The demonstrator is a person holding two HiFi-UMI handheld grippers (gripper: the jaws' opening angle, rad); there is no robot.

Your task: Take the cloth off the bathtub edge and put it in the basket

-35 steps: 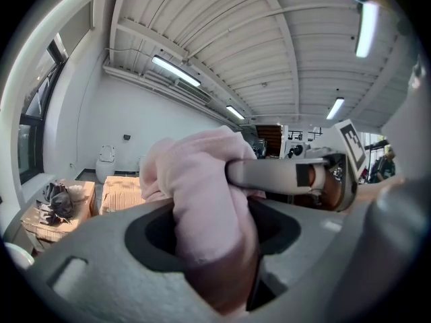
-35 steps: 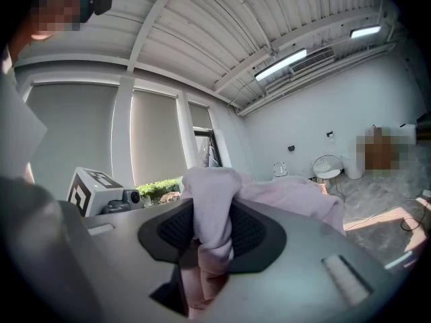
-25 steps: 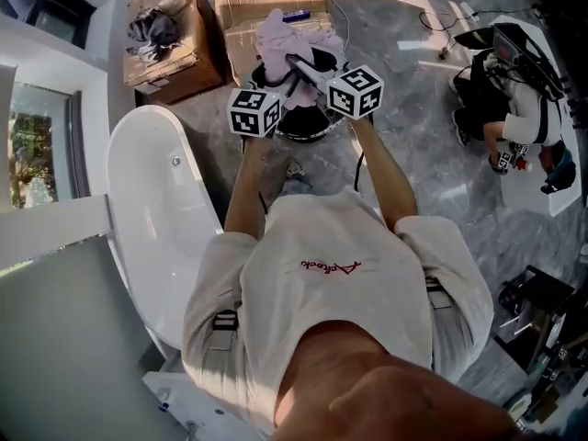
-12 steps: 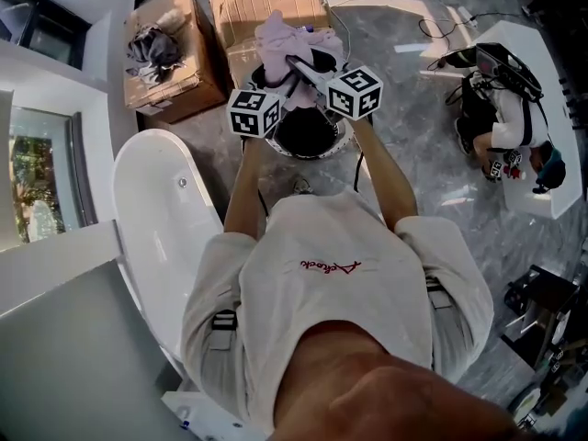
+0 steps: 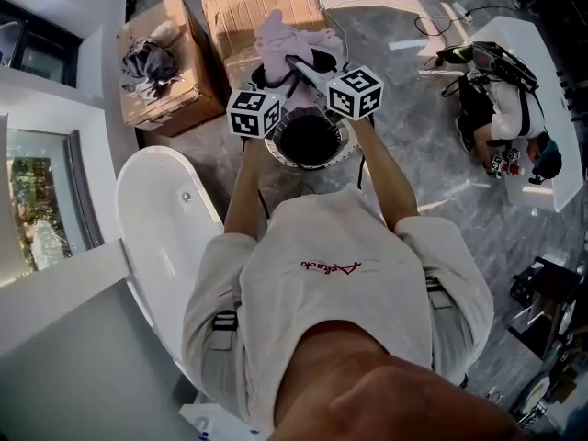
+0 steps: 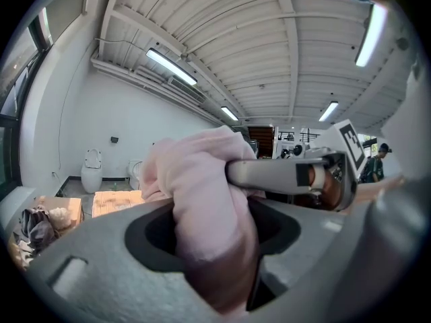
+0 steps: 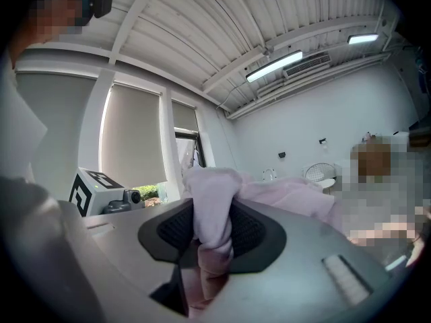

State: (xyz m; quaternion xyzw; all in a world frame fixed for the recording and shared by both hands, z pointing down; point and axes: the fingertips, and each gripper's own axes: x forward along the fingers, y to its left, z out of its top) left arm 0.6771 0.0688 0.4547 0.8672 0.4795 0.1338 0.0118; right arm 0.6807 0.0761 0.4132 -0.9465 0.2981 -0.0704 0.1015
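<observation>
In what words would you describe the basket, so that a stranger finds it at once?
Start at the white bathtub at the left of the head view, then go right across the grey floor. The basket stands there, just before two cardboard boxes; unlike them it is round, with a pale rim and a dark inside.

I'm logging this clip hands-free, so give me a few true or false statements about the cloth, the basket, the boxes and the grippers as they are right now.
1. The left gripper and the right gripper both have their jaws shut on the pale pink cloth. True.
2. The cloth is draped over the edge of the white bathtub. False: it is held up between the grippers, away from the tub.
3. The round white-rimmed basket stands on the grey marble floor in front of the person. True.
4. The brown cardboard box near the tub is empty. False: dark crumpled fabric lies in it.
</observation>
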